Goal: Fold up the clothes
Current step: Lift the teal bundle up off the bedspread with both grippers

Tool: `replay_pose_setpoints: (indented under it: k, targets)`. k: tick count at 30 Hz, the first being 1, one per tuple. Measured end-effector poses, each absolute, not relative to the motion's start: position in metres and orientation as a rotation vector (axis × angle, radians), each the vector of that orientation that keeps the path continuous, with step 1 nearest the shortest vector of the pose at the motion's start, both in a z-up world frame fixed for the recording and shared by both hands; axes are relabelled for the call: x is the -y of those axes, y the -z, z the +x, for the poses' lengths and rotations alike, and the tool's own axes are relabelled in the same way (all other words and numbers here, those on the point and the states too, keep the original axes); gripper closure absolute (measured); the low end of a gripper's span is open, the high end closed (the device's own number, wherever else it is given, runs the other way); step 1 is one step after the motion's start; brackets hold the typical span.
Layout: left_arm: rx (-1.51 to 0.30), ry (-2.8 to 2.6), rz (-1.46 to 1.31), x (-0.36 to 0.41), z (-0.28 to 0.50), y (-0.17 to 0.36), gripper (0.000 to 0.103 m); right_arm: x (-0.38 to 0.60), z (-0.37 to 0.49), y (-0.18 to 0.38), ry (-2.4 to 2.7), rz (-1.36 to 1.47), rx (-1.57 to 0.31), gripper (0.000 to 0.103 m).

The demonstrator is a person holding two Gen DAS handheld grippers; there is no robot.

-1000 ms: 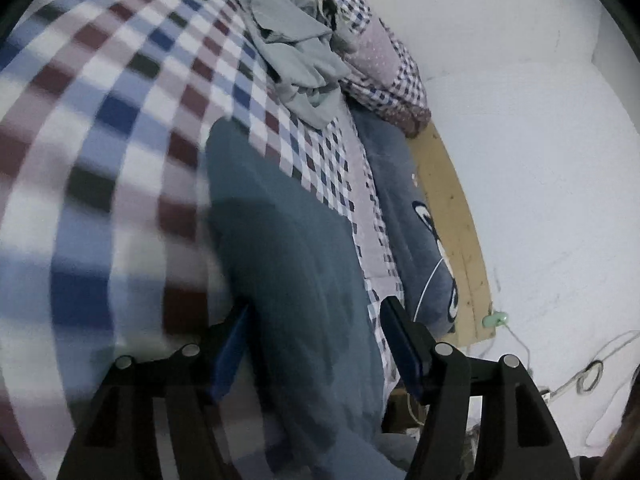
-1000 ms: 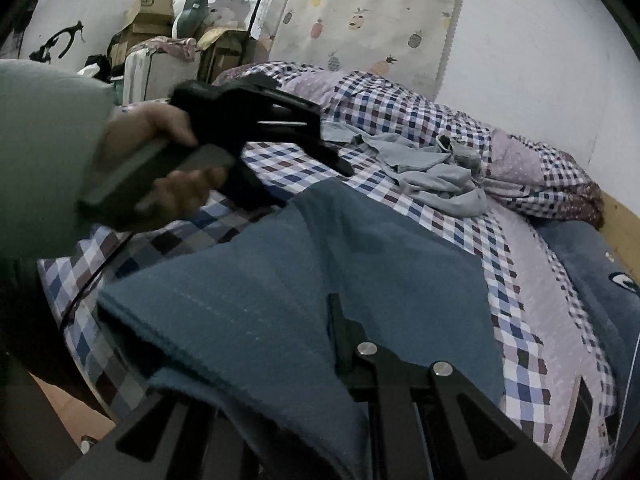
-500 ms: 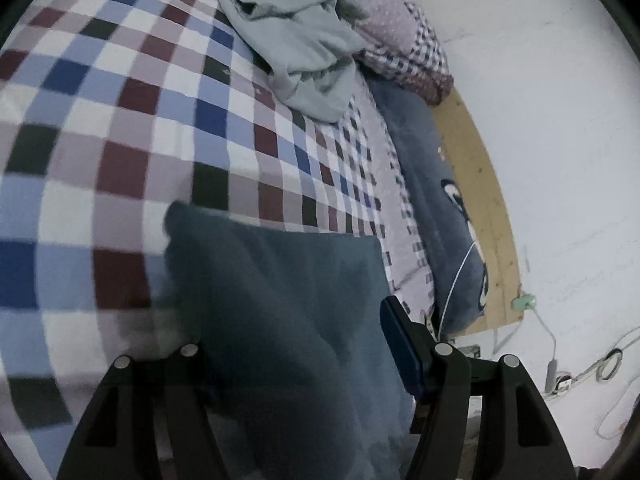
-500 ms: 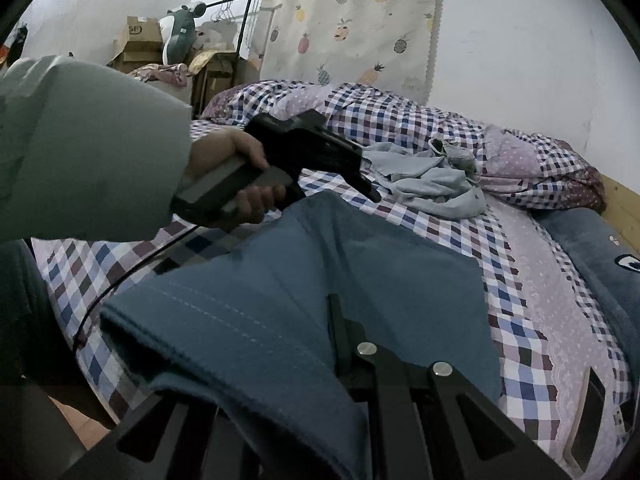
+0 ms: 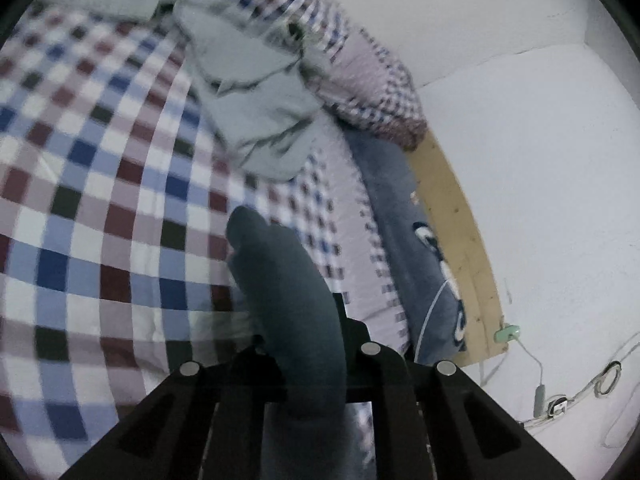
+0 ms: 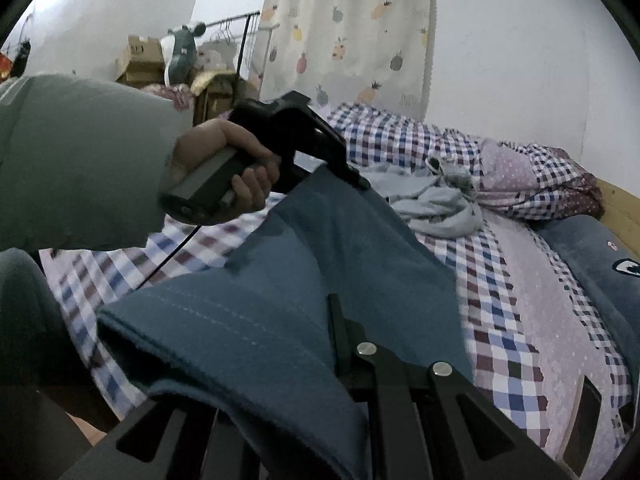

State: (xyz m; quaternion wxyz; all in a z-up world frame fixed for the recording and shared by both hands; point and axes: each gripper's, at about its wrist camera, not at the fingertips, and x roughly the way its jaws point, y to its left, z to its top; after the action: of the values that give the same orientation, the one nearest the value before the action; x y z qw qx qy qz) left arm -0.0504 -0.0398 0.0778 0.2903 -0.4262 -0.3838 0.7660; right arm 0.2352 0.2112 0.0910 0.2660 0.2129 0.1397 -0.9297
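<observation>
A teal-blue garment (image 6: 320, 264) is stretched above the checked bed sheet (image 6: 496, 304) between my two grippers. My right gripper (image 6: 320, 320) is shut on its near hem; the cloth drapes over the left finger and hides it. My left gripper (image 6: 352, 178), held in a person's hand (image 6: 224, 160), pinches the far edge. In the left wrist view a dark bunch of the garment (image 5: 288, 280) stands up between the shut fingers of the left gripper (image 5: 316, 320). A crumpled light grey garment (image 5: 260, 116) lies farther up the bed.
A dark blue cartoon-print blanket (image 5: 416, 248) lies along the wooden bed frame (image 5: 452, 216) by the white wall. A bunched checked duvet (image 6: 532, 176) sits at the head. Cables (image 5: 568, 396) trail at the lower right. Boxes (image 6: 140, 60) and a fruit-print curtain (image 6: 348, 32) stand behind.
My left gripper was open over the blue garment a second ago; now it is shut on a bunch of it and has lifted. The right gripper keeps its grip and rises slightly.
</observation>
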Motion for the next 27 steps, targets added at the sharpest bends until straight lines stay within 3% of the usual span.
replay_pose_setpoints:
  k: [6, 15, 27]
  targets:
    - [1.013, -2.148, -1.031, 0.092, -0.002, -0.158, 0.093, -0.218, 0.243, -0.138, 2.472, 0.496, -0.213, 0.096]
    - [1.203, -2.372, -0.949, 0.217, 0.082, -0.242, 0.093, -0.175, 0.223, -0.201, 2.202, 0.463, 0.071, 0.096]
    - [1.489, -2.685, -0.802, 0.425, 0.158, -0.278, 0.093, 0.016, 0.140, -0.241, 1.837, 0.467, 0.058, 0.096]
